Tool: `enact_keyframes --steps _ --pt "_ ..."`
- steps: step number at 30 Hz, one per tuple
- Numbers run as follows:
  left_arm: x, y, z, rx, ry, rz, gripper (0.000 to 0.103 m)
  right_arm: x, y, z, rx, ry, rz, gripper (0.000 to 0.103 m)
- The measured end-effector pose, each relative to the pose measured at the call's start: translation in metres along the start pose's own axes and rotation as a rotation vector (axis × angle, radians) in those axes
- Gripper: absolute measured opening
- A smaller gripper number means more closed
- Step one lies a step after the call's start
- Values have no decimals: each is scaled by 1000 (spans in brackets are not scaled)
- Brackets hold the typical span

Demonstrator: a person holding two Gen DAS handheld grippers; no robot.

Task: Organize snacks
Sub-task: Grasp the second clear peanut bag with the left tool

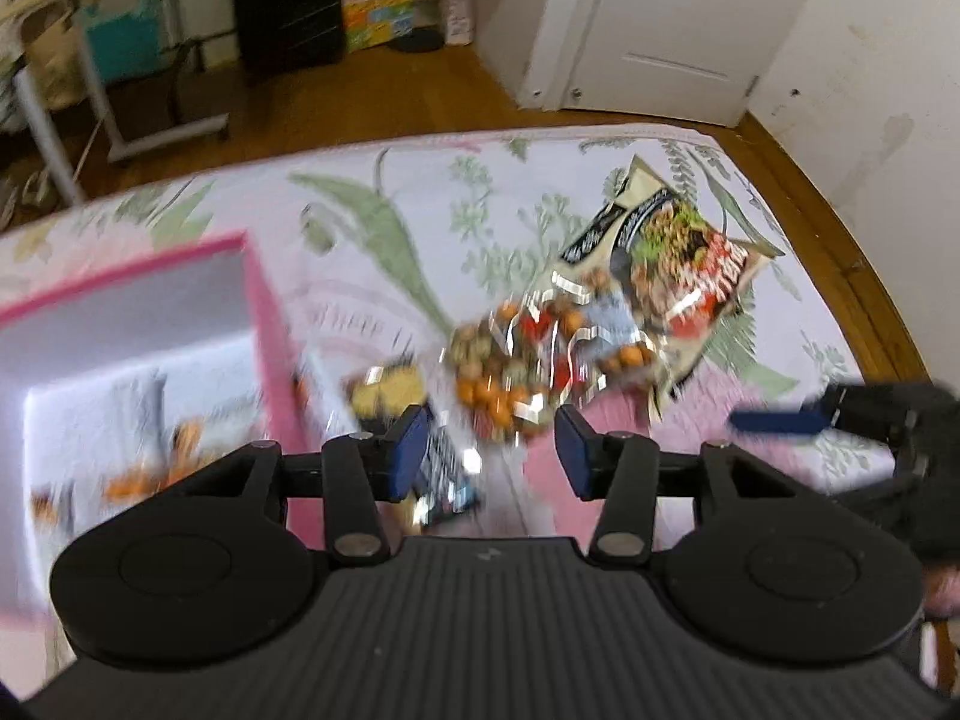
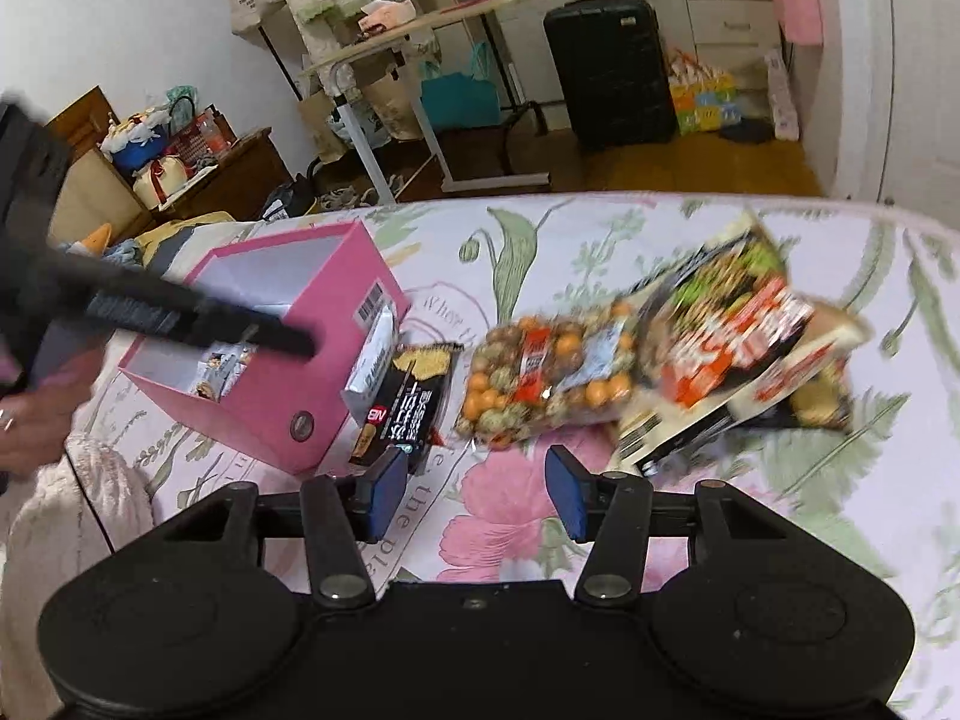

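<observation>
Lying on the flowered bedspread [image 2: 516, 252], a clear bag of nuts [image 2: 540, 384] overlaps a large noodle packet [image 2: 738, 354] to its right, with a black snack packet [image 2: 408, 402] to its left just beside the pink box [image 2: 288, 396] — which already holds small packets. The right gripper [image 2: 474, 495] and left gripper [image 1: 492, 450] hover near, both with fingers spread wide and holding nothing.

Left gripper [image 1: 492, 450] at lower centre, jaws parted and empty, right gripper [image 2: 474, 495] likewise spread wide, lower centre of frame.
</observation>
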State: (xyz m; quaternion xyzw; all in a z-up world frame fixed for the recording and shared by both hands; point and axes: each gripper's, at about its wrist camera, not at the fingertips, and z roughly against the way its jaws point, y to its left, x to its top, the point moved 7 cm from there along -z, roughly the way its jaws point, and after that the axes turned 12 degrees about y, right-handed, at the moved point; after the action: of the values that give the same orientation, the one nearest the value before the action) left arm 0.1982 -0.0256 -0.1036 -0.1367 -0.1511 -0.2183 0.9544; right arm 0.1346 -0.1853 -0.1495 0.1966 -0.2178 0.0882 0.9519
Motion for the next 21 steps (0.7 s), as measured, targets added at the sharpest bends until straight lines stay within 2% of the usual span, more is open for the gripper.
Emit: enact_keyframes --steps 4,6,12,14,15,18,20,21 --pt "38 10 -31 -8 8 20 43 1 -6 -39 10 -12 -45 57" --pt "55 10 -47 -42 19 -18 43 4 -11 -56 13 -22 -78 57" --pt "81 8 -110 -114 134 -78 46 8 -19 -82 22 -36 -132 57" --pt "86 6 -126 -73 136 -117 46 7 -19 -90 21 -19 -139 57" --pt "86 4 -133 -79 141 -145 49 6 -18 -93 24 -10 -138 56" --pt "87 0 -138 -133 145 -182 51 4 -16 -99 24 -7 -134 56" --pt "84 0 -139 -226 191 -179 56 6 -15 -100 31 -14 -140 56" --pt "83 0 -139 -245 199 -179 56 8 -16 -101 34 -16 -147 57"
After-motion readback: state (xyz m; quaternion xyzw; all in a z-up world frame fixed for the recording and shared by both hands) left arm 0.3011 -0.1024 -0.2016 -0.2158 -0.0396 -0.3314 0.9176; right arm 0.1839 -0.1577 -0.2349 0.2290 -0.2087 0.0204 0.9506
